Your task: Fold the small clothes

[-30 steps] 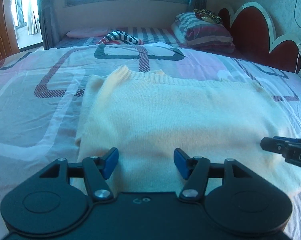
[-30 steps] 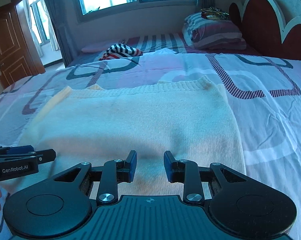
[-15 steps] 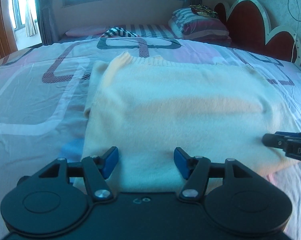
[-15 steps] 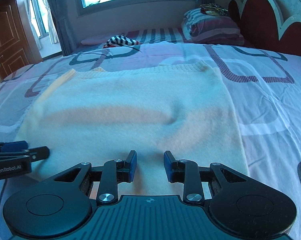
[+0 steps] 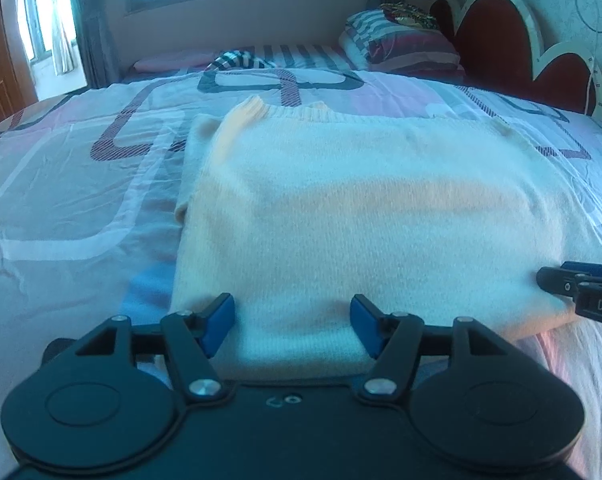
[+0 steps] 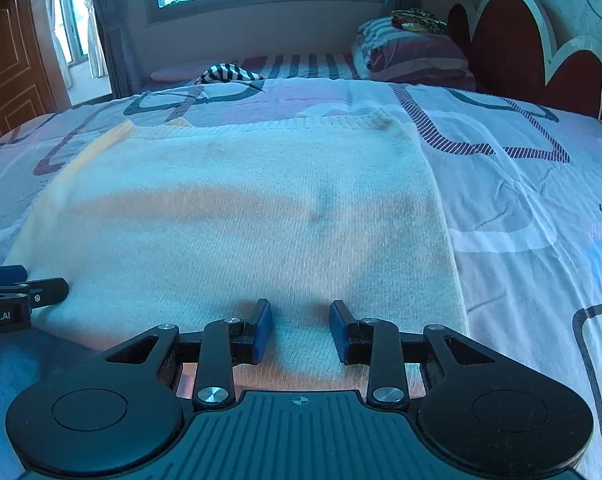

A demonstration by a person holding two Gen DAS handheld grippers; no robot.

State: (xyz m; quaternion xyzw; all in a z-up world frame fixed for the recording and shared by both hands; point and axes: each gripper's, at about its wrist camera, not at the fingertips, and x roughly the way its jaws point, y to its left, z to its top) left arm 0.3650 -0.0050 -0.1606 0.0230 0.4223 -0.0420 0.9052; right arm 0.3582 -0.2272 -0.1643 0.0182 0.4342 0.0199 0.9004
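While both grippers hang low over the near edge of the cream knitted sweater (image 5: pixel 365 216), their jaws are opening, and nothing is caught between them. The left gripper (image 5: pixel 292 326) stands fairly wide, its blue pads just above the near left part of the knit; the right gripper (image 6: pixel 300 330) has a narrower gap, over the near right part. A second ago both sat a little farther back and higher, and the right jaws were closer together; since then the hands have come forward and down toward the hem, and the sweater fills more of each view.

It lies flat on the patterned bed sheet (image 5: pixel 73 200), already folded into a tidy block, its ribbed edge toward the far side and a sleeve tucked along the left. I cannot say for certain whether the pads touch the fabric, as the near hem hides under the gripper bodies.

My guess is that the two are lining up to pinch the near edge and fold it over toward the far edge.
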